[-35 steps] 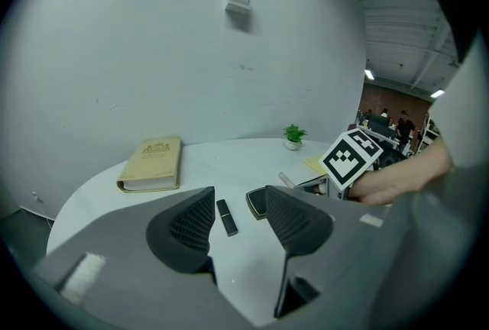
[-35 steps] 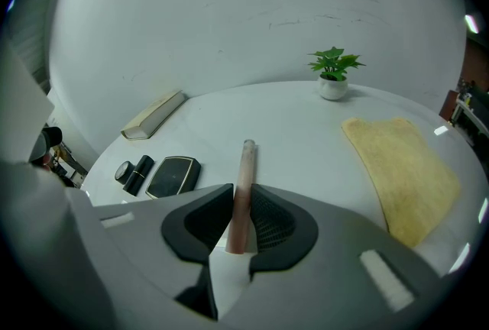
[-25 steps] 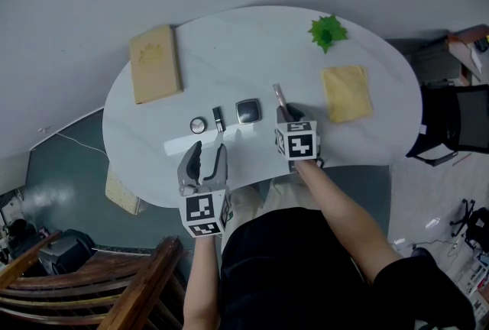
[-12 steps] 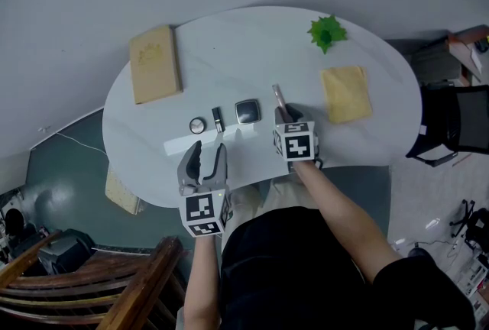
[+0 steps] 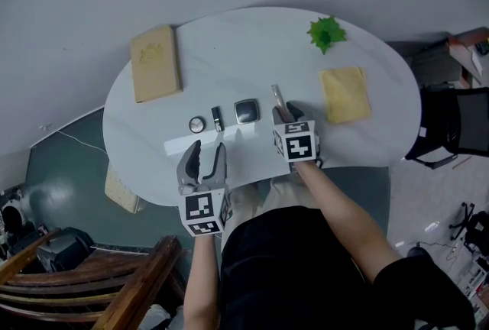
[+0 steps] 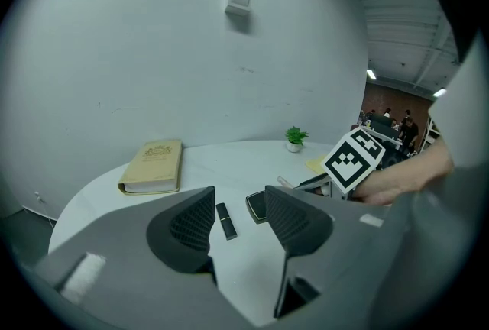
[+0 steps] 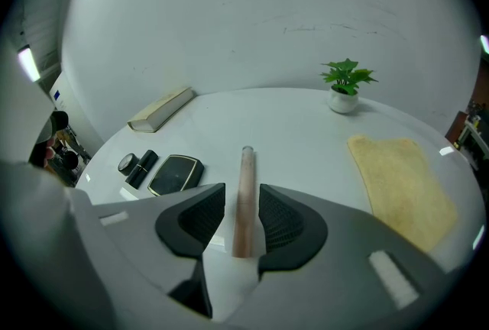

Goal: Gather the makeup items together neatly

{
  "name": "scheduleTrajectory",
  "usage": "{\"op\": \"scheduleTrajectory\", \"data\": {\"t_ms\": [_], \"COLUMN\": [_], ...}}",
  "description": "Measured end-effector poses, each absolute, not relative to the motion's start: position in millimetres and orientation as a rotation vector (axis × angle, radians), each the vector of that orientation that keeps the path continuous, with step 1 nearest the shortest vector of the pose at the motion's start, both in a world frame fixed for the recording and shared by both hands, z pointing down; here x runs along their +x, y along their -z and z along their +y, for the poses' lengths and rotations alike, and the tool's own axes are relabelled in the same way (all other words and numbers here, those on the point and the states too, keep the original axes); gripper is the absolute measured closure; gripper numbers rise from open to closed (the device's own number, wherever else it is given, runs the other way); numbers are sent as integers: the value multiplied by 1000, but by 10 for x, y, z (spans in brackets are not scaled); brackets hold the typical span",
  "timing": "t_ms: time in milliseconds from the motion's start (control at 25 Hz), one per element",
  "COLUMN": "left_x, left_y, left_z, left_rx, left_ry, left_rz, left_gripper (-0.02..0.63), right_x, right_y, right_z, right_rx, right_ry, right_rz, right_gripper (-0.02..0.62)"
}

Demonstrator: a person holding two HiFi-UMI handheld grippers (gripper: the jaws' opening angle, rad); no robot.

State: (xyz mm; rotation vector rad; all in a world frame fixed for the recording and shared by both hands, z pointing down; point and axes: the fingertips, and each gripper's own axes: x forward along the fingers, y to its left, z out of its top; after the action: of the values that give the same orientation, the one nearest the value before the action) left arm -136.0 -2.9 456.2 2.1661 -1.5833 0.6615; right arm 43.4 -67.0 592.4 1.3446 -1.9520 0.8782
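I judge the gathering nearly complete: round pot, lipstick and compact lie in a row, the pink tube just right of them between the just-opening jaws of my right gripper, unpressed, while my left gripper hangs wide open, empty.

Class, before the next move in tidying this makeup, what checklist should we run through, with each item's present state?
1. Right tool free of the pink tube: jaws have just been opening, tube between them, gaps either side: ok.
2. Left tool empty, jaws apart: ok.
3. Round pot, lipstick and square compact in one row: ok.
4. Tube next to the square compact: ok.
5. Tube parallel to lipstick: cannot tell.
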Motion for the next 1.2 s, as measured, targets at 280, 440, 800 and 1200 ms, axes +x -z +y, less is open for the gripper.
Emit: {"op": "scheduleTrajectory", "data": {"t_ms": [280,440,800,1200], "left_x": [-1261,-1167,-986,-1115], "left_y": [-4497,-4473,-4330,-4094], "left_z": [-1,30,80,292], "left_rx": [2161,2159,2228,2349], "left_ry": [-639,-625,-580,-522], "left_rz": [-1616,-1632,-1592,-1515], "left_gripper": [400,400,405,413], "right_x": [482,478,446,71], "right_y": [-5656,-5460,-5000,-4431], "right_z": [-717,-704,-620,-164], "right_rx": [1331,1289,1257,1245], "right_ry": [-837,-778,-644,-521], "right_rz": [-2028,-2090,-2208,-2346], "right_gripper": [448,448,449,471]}}
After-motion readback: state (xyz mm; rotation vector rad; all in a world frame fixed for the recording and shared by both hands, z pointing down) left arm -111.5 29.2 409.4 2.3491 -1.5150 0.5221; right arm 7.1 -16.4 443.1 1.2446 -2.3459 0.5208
